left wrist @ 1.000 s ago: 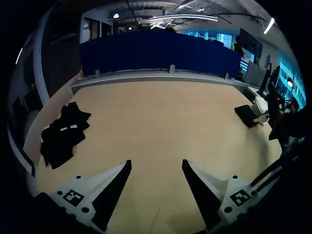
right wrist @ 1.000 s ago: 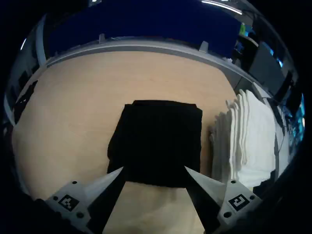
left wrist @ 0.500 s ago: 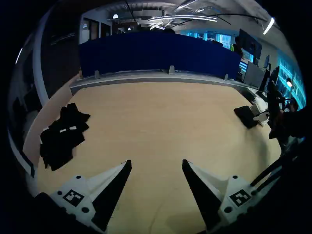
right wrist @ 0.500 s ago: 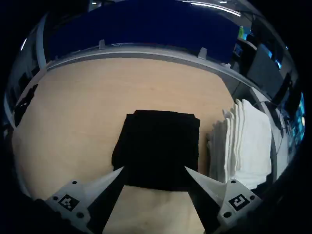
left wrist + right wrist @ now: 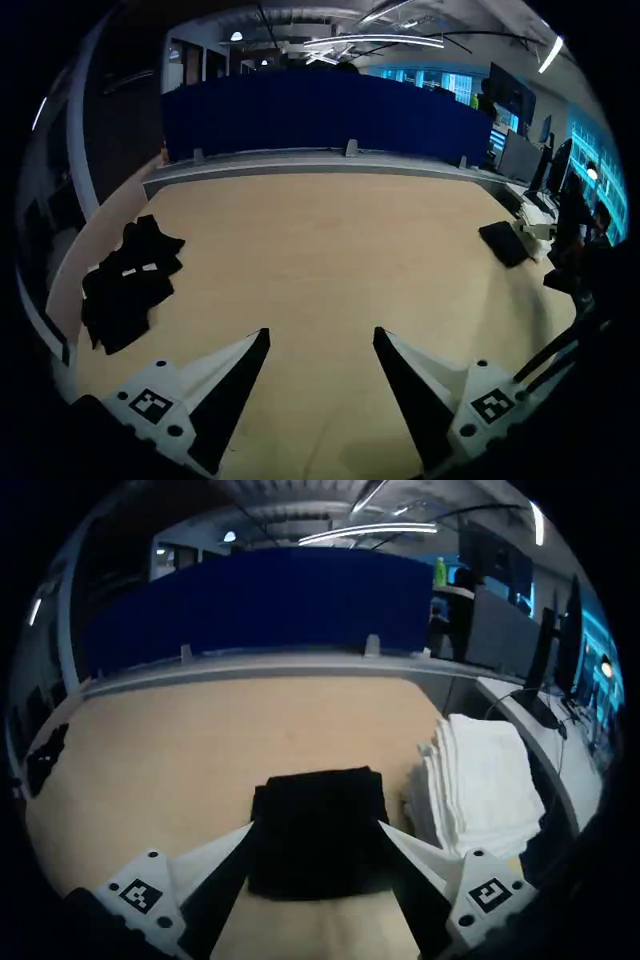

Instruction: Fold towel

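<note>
Towel — black, folded square, flat.

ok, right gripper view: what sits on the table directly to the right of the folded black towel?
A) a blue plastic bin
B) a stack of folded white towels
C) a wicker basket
B: the stack of white towels lies on the table just right of the folded black towel.

black towel, folded into a square, lying flat on tan table, just beside stack of white towels
</note>
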### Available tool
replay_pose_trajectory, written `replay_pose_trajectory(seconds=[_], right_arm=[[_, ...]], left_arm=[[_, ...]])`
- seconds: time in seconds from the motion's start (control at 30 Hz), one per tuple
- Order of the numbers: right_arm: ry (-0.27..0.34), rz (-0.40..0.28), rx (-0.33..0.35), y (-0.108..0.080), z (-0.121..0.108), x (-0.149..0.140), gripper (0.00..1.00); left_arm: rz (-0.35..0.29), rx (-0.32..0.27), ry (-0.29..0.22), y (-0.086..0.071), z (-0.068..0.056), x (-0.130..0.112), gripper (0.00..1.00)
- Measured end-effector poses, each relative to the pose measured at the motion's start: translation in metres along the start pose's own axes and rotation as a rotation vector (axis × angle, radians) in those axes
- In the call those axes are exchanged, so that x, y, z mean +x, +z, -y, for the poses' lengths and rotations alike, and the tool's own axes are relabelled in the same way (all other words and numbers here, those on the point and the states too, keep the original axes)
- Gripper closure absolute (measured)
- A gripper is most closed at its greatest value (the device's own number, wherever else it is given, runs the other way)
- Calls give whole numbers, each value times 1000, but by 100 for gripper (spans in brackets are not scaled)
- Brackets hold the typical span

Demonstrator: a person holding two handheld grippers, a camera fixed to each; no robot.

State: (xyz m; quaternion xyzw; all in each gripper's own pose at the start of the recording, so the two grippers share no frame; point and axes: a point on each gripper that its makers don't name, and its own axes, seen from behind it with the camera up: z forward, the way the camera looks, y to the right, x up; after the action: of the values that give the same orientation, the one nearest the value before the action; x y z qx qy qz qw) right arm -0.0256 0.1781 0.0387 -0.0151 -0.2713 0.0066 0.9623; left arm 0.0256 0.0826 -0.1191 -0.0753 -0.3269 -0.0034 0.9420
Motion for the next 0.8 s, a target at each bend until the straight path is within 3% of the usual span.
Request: replay_pose_trajectory(seconds=[0.1, 0.3, 0.6, 0.8], right_arm=[[34, -62, -16, -9, -1, 10, 0], [55, -109, -28, -20, 3, 20, 0], [36, -256, -56, -50, 23, 61, 0], [-18, -358, -71, -82, 50, 96, 0]], left_arm=[[-1, -2, 4, 0, 0, 1, 4], [-6, -14, 6, 2, -1, 4, 4], [-30, -37, 3, 5, -4, 9, 4], [-50, -47, -8, 5, -3, 14, 4]])
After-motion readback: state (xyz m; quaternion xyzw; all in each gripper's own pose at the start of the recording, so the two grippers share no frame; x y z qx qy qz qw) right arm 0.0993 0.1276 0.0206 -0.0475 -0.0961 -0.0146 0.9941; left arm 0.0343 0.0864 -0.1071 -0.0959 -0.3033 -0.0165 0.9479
